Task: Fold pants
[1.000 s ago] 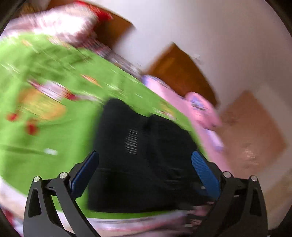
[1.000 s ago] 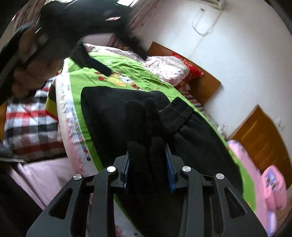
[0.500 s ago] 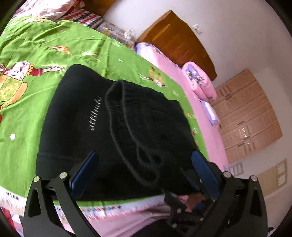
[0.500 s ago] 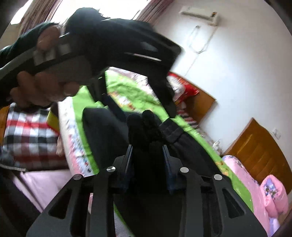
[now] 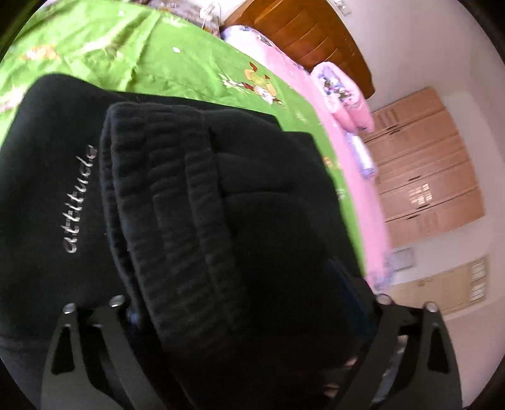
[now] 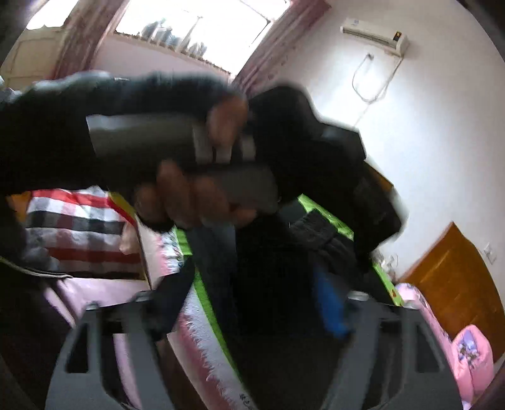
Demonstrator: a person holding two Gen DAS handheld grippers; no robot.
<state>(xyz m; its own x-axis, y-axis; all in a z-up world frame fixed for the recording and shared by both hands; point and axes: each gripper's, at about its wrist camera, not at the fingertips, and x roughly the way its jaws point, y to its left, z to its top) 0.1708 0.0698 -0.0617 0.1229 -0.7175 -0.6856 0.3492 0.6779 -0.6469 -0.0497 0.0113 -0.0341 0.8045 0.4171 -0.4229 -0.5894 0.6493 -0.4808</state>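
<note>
Two claws share this moment over a bed, and I work them from afar. My left gripper (image 5: 249, 315) has its jaws spread wide, and the black pants (image 5: 195, 202) fill the whole gap between them; the ribbed waistband (image 5: 164, 202) runs forward from between the fingers, and I cannot tell whether either pad presses the cloth. Just left of the waistband, silver lettering (image 5: 80, 198) runs along the flat part of the fabric. Beyond the pants, ahead of the left claw, lies the green cartoon-print bedspread (image 5: 132, 50); to the right of it a pink sheet (image 5: 356, 176) with a pink pillow (image 5: 344, 94), then a wooden headboard (image 5: 303, 34) and pale cabinet doors (image 5: 426, 164) on the far wall.

My right gripper (image 6: 249, 302) is also wide apart, its blue pad (image 6: 329, 306) showing on the right finger, and the frame is too blurred for me to say if anything is gripped. Dark pants fabric (image 6: 315, 230) sits ahead between the fingers on the green spread. Above and ahead, the person's left hand (image 6: 189, 189) holds the handle of the other gripper. Left of the claw is a checked blanket (image 6: 72, 230); far off, a window (image 6: 195, 28) and an air conditioner (image 6: 375, 34).
</note>
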